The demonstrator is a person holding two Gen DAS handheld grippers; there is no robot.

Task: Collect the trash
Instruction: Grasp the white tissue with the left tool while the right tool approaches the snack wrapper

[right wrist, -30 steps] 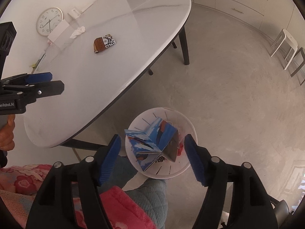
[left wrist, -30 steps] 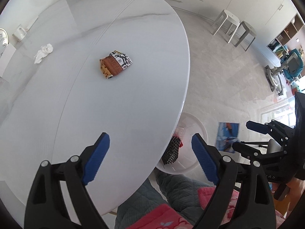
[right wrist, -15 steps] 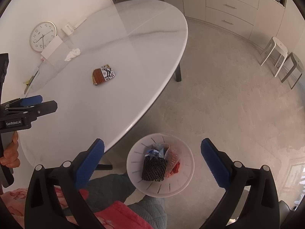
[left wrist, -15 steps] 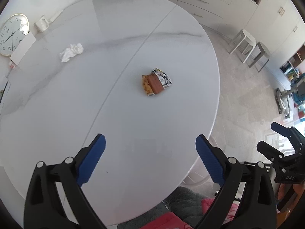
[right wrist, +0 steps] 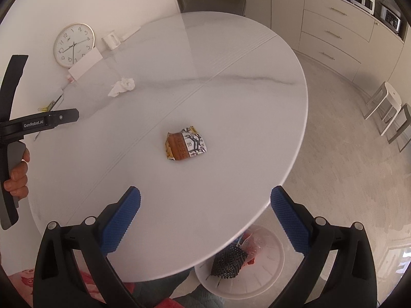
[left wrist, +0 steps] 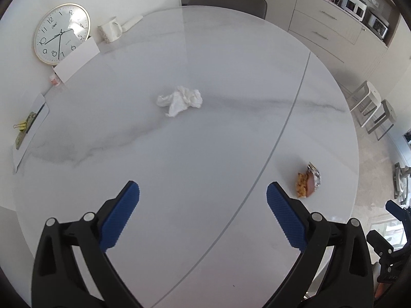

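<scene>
A crumpled white tissue (left wrist: 179, 100) (right wrist: 122, 86) lies toward the table's far left. A brown and patterned snack wrapper (left wrist: 308, 183) (right wrist: 186, 145) lies near the middle of the white marble table (left wrist: 205, 141). My left gripper (left wrist: 203, 187) hovers above the table short of the tissue, its jaws opening with nothing between them. My right gripper (right wrist: 205, 192) is open and bare, just short of the wrapper. A white trash bin (right wrist: 272, 264) on the floor under the table edge holds a black mesh piece (right wrist: 228, 259) and other scraps.
A wall clock (left wrist: 61, 33), a white card (left wrist: 77, 61) and a mug (left wrist: 110, 29) stand at the table's far left edge, and paper with binder clips (left wrist: 24, 125) lies left. A hand (right wrist: 16, 177) grips the left tool. A chair (left wrist: 226, 0) stands behind, two stools (left wrist: 370, 105) to the right.
The right gripper let a blue package fall into the bin, opened wide and rose over the table toward the wrapper. The left gripper swung left across the table toward the tissue.
</scene>
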